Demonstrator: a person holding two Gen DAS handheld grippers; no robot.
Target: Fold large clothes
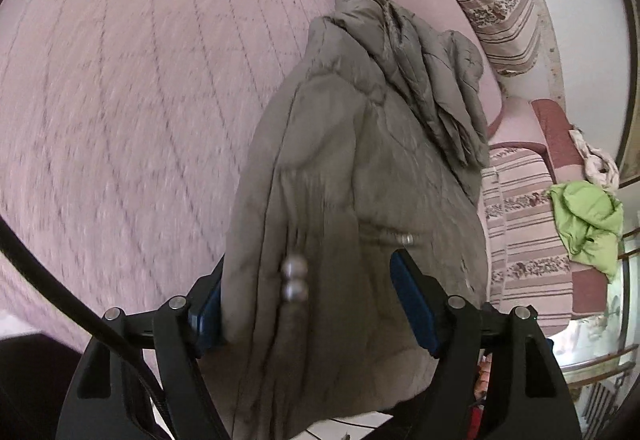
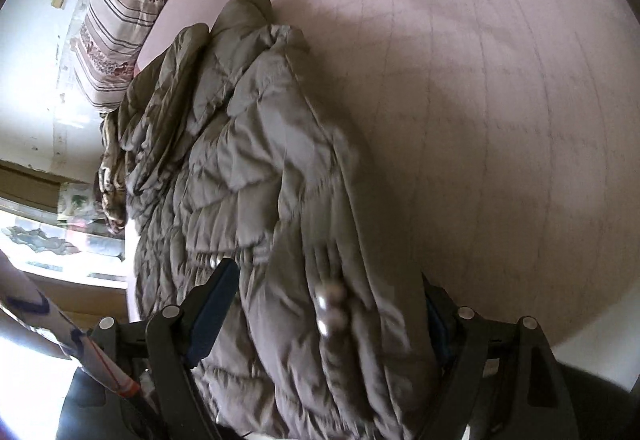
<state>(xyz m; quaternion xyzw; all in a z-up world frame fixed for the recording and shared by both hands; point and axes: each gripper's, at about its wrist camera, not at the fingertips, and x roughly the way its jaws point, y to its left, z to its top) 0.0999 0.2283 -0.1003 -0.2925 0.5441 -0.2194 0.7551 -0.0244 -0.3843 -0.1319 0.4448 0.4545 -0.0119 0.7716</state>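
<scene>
Left claw (image 1: 308, 304) stands wide, blue pads on either side of a thick bunch of a grey-olive quilted jacket (image 1: 360, 167); the left pad (image 1: 208, 316) is touching the fabric, the right pad (image 1: 412, 304) shows a bare inner face with cloth draped just beside it, so a firm clamp cannot be told from this view. Two metal snap studs (image 1: 295, 280) sit on the jacket front between the pads, one above the other. The jacket runs from the near edge away toward the far right, bunched and creased at its far end, lying on a pink quilted bed cover (image 1: 140, 99) that fills the left of the view. Far right: striped floral cushions (image 1: 488, 7) against a white wall, and a lime-green garment (image 1: 588, 220) heaped on a seat. Right claw (image 2: 332, 316) also wide, with the same jacket (image 2: 248, 167) mounded between its pads; the left pad (image 2: 212, 312) is bare, the right one mostly buried under the fabric. Snap studs (image 2: 330, 308) show here too. From this side the jacket lies along the left of the bed cover (image 2: 500, 99), a striped cushion (image 2: 120, 11) beyond it. Both views are somewhat blurred.
</scene>
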